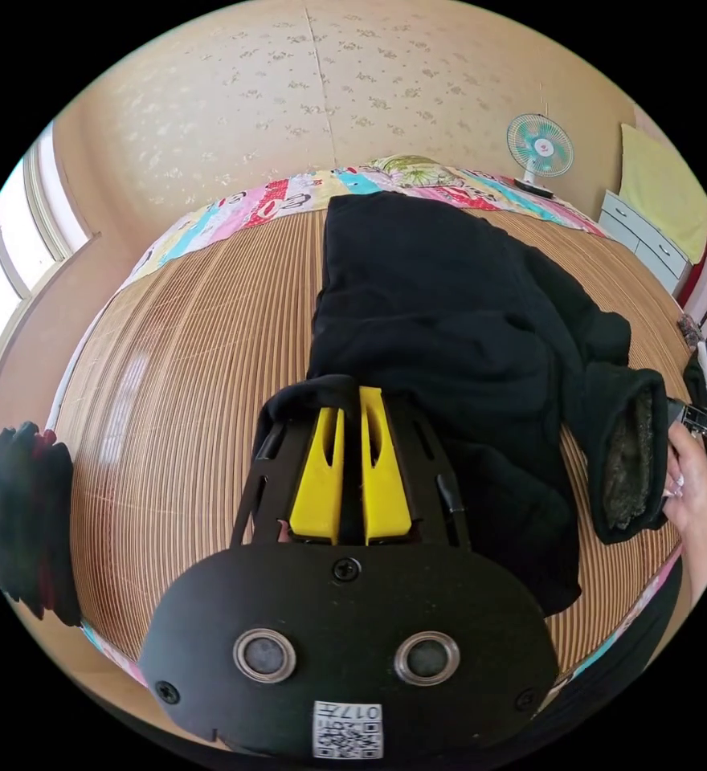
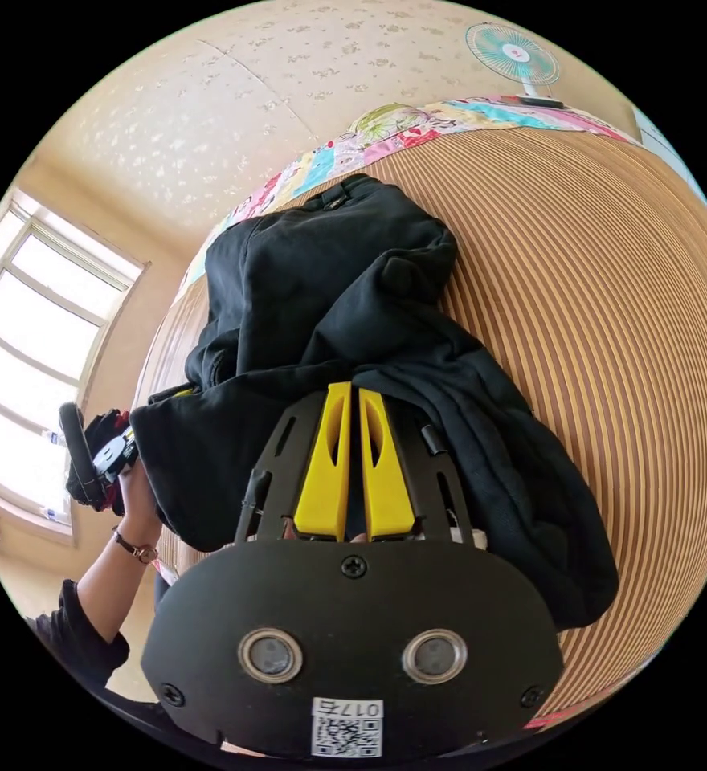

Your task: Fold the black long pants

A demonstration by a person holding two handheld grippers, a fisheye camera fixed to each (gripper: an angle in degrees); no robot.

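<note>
The black long pants [image 1: 450, 321] are thick, matt cloth, soft and a little fuzzy, and the open cuff [image 1: 628, 462] by the hand [image 1: 691, 482] shows a rough, fleecy grey lining. They lie on a ribbed bamboo mat [image 1: 193, 385] of thin slats with a faint sheen. Past the mat's far edge runs printed cotton bedding [image 1: 233, 213]. The left gripper [image 1: 352, 393] and right gripper [image 2: 352, 393] have smooth yellow plastic jaws in matt black plastic frames with metal screws.
</note>
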